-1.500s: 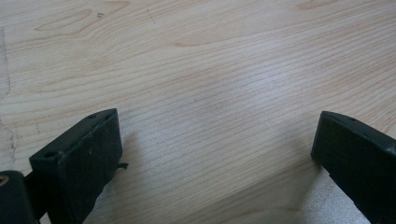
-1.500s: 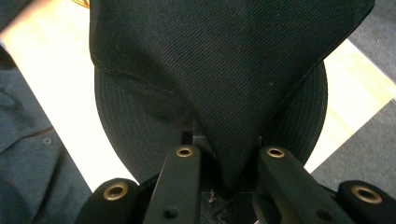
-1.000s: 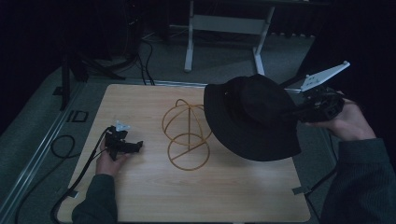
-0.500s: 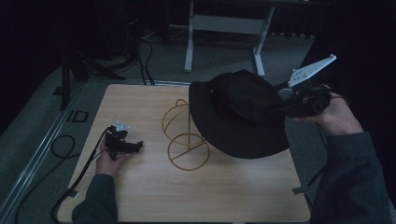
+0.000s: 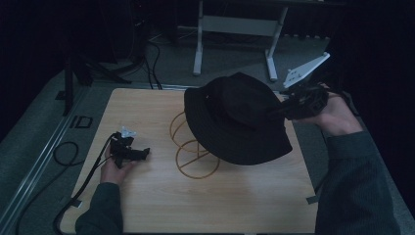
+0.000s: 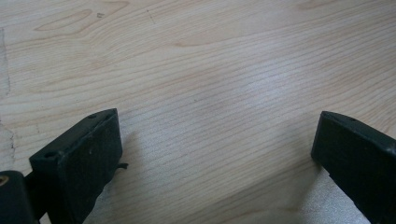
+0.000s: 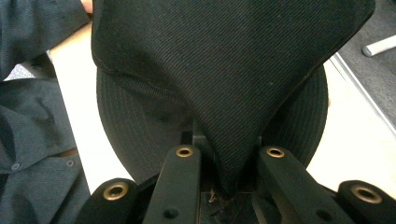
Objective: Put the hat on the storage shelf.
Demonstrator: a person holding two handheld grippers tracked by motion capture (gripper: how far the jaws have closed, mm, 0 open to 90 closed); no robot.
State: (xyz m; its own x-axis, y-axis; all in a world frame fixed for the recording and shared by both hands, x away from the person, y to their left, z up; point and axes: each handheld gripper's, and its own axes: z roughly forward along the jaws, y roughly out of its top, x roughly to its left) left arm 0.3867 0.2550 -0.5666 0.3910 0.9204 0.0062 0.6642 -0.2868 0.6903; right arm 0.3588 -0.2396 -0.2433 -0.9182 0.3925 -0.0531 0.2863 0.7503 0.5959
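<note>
Right gripper [image 5: 286, 105], raised at the table's [image 5: 147, 196] right edge, pinches the hat [image 5: 235, 120] above the wire stand [image 5: 193, 152]. Left gripper [image 5: 139, 154] rests flat, jaws spread.

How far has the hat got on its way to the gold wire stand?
Done: the right claw has the black hat pinched by its brim and lifted off the table. In hand: the hat hangs tilted above the gold wire stand, partly covering it. Left: probably lowering it onto the stand and letting go. The left claw rests open on the table.
</note>
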